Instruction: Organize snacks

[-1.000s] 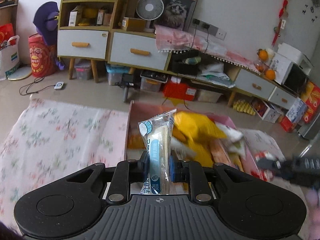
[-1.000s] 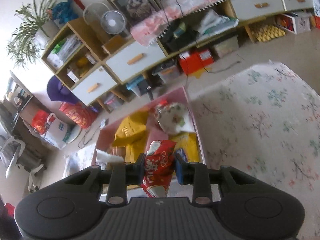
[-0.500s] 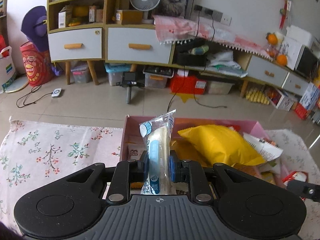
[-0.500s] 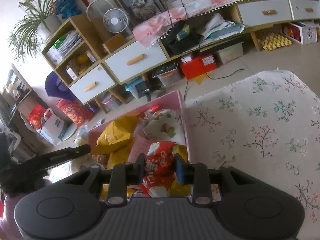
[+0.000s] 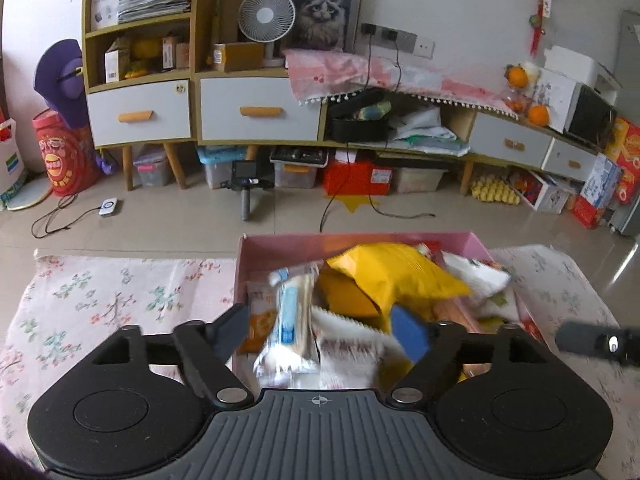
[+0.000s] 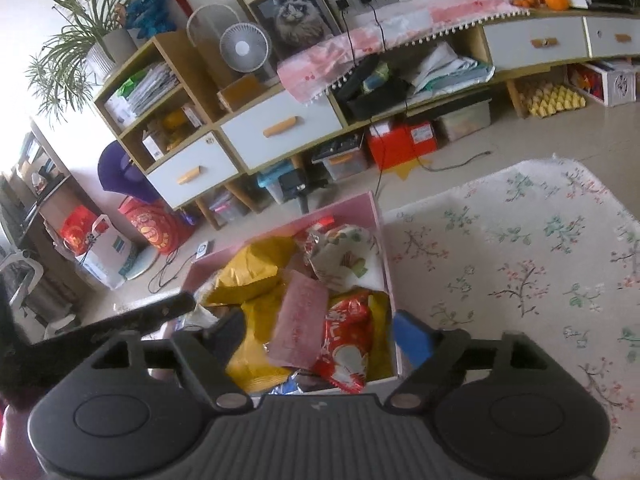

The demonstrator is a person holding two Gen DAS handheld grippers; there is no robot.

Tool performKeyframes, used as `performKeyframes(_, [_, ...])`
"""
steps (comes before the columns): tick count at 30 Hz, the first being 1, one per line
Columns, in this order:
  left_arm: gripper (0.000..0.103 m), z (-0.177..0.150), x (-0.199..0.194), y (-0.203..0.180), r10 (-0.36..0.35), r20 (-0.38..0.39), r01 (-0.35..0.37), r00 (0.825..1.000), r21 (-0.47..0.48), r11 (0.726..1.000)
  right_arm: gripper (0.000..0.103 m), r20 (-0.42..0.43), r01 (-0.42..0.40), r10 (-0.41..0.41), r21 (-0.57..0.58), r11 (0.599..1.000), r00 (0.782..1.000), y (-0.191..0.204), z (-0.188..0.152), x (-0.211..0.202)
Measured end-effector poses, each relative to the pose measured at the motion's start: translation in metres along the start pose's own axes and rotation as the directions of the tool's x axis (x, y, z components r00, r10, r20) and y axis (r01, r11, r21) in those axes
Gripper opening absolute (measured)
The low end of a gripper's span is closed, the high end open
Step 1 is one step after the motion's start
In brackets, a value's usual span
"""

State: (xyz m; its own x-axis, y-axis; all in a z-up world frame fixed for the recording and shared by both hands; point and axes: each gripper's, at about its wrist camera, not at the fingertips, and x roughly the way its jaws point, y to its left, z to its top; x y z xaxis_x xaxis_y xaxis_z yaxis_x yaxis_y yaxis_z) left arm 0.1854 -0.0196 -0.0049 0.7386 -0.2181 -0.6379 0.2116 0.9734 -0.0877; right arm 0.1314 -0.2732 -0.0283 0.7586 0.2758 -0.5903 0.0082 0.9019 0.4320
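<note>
Floral cloth (image 5: 120, 304) underneath; pink box (image 5: 360, 240) on it, crammed with snacks. Blue-and-white packet (image 5: 290, 316) blurred between left gripper (image 5: 320, 330) jaws, just sprung apart, untouched. Red packet (image 6: 348, 344) loose between right gripper (image 6: 320, 334) jaws, likewise just opened. Yellow bag (image 5: 396, 272) alongside. Lettering unreadable.

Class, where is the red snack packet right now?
Right wrist view: the red snack packet lies inside the pink box, near corner, beside a pink packet.
</note>
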Motion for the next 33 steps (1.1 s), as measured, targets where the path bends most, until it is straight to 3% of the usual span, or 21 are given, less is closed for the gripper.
performKeyframes(6, [0.093,-0.015,-0.035,-0.009,0.017,-0.033,-0.016,0.999,0.027,1.000,0.081,-0.013,0.020,-0.020,0.017,1.000,1.000,0.004,-0.009,-0.017])
performKeyframes(13, [0.100,-0.034,-0.080,-0.016,0.077,-0.048,-0.076,0.996,0.009,0.997,0.086,-0.027,0.114,-0.116,-0.059,0.992,0.993,0.016,-0.026,-0.041])
performKeyframes(23, [0.101,-0.071,-0.123,-0.026,0.196,-0.099,-0.199,0.976,-0.022,0.980,0.087,-0.042,0.203,-0.211,-0.138,0.969,0.977,0.029,-0.054,-0.074])
performKeyframes(29, [0.101,-0.100,-0.140,-0.031,0.235,-0.084,-0.240,0.968,-0.060,0.969,0.089,-0.052,0.224,-0.236,-0.168,0.960,0.970,0.033,-0.075,-0.077])
performKeyframes(33, [0.101,-0.108,-0.142,-0.031,0.223,-0.122,-0.231,0.967,-0.058,0.971,0.089,-0.043,0.223,-0.235,-0.196,0.955,0.971,0.040,-0.083,-0.078])
